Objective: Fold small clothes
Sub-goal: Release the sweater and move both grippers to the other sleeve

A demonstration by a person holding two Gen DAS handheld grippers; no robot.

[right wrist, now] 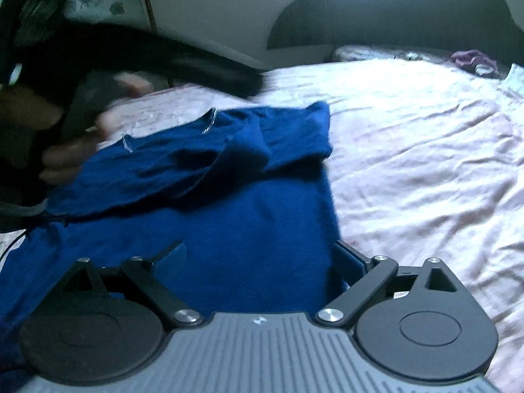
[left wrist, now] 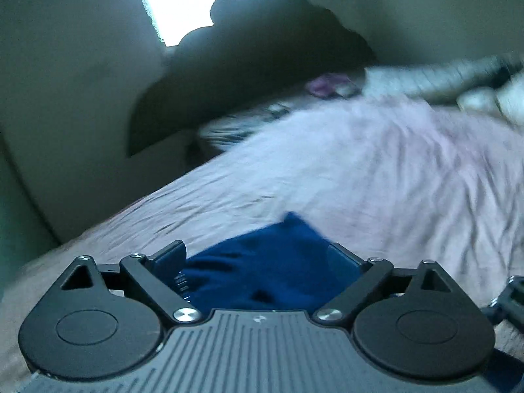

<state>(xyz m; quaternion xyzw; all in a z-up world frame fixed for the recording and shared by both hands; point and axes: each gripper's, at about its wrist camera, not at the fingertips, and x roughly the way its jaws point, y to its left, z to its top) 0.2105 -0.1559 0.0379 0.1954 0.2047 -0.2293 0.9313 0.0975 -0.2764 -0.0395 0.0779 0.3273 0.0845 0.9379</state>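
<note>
A small dark blue garment [right wrist: 209, 203] lies crumpled on the pink bedsheet [right wrist: 425, 137], its top part folded over itself. My right gripper [right wrist: 262, 258] is open, its fingers spread wide with the blue cloth lying between them. In the left wrist view the same blue garment [left wrist: 271, 262] bunches between the spread fingers of my left gripper [left wrist: 262, 255], which is open too. The person's hand holding the left gripper's handle shows at the left of the right wrist view [right wrist: 65, 131]. The fingertips of both grippers are partly hidden by cloth.
A dark headboard [left wrist: 262, 65] stands at the far end of the bed. A purple cloth [right wrist: 475, 60] and a pillow [left wrist: 235, 124] lie near it. A bright window [left wrist: 209, 0] is behind. The person's arm in a striped sleeve [left wrist: 458, 75] reaches in at right.
</note>
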